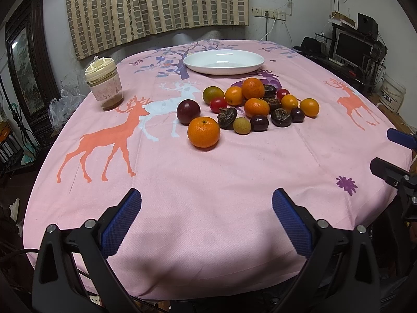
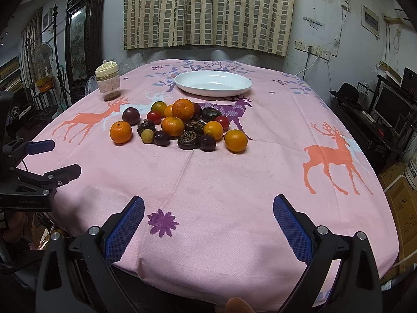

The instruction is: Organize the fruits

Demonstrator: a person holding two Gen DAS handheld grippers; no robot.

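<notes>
A pile of fruit lies mid-table: several oranges, dark purple fruits, red tomatoes, brown water chestnuts, a small pale longan. One orange sits nearest the left gripper. An empty white oval plate stands behind the pile. My left gripper is open and empty over the near table edge. The pile and plate also show in the right wrist view. My right gripper is open and empty, well short of the fruit.
A pink deer-print tablecloth covers the table. A lidded plastic jar stands at the far left; it shows in the right wrist view too. Each gripper appears at the other view's edge. Shelves with a monitor stand right.
</notes>
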